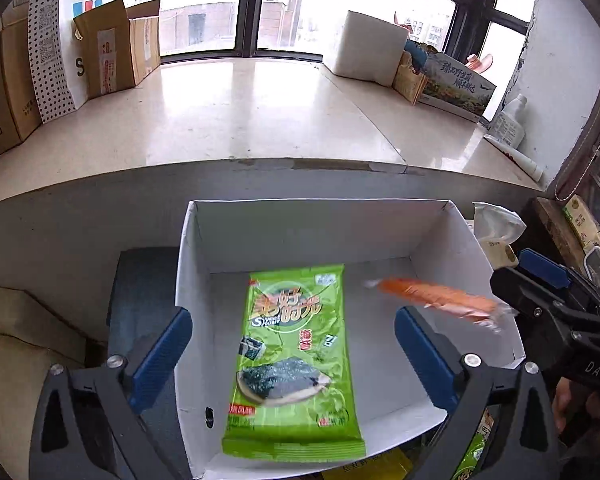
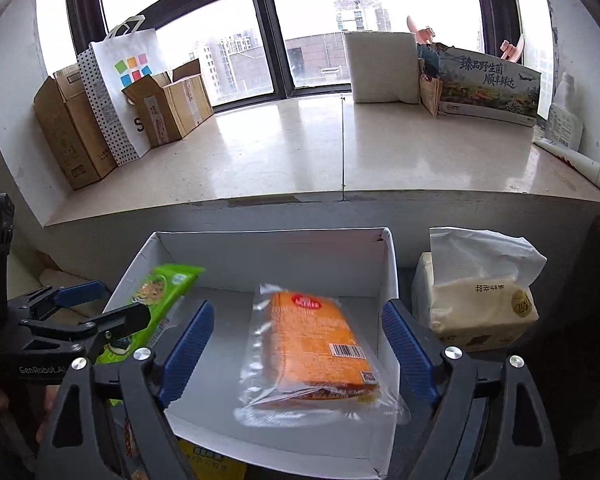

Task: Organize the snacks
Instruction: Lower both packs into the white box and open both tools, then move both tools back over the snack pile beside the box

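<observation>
White box (image 1: 203, 240) at lower centre of both views. Green packet (image 1: 295, 360) and orange packet (image 2: 320, 344) appear blurred over its interior; contact cannot be told. Left gripper (image 1: 293, 354) and right gripper (image 2: 297, 344): jaws wide, holding nothing.

On the pale window ledge (image 2: 283, 152), brown cardboard boxes (image 2: 71, 128) flank a dotted white paper bag (image 2: 119, 80) at left. A white block (image 2: 384, 68) and printed carton (image 2: 488, 88) stand right, beside a white bottle (image 2: 564, 116). A tissue pack (image 2: 480, 292) sits lower right.
</observation>
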The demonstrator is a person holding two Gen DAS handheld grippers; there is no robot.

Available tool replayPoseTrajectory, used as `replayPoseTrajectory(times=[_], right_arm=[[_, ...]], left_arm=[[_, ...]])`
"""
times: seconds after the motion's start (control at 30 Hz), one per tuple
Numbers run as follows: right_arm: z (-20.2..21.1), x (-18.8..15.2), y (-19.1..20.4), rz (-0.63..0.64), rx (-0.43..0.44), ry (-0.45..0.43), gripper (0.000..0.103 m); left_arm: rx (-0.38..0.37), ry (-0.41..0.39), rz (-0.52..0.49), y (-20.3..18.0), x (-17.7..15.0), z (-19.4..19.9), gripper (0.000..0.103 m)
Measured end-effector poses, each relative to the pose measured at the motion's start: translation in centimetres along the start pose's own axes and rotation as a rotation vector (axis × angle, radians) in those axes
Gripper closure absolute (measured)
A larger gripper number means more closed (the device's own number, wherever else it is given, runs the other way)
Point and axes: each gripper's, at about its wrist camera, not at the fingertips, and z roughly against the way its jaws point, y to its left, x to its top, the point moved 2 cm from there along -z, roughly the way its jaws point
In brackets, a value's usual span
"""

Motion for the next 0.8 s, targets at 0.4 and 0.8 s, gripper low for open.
replayPoseTrajectory(times=[0.4,0.8], right_arm=[[7.4,-2.4,-0.1,-0.001,0.081,-0.096,0.0],[17.0,-9.7,-1.0,-0.006,0.159,-0.172,0.0]], left_arm=[[-0.036,-0.112,-0.005,-0.4,-2.6,4.6,0.0],[-0.11,-0.188,-0.123,-5.3,-9.7,13.8,0.0]])
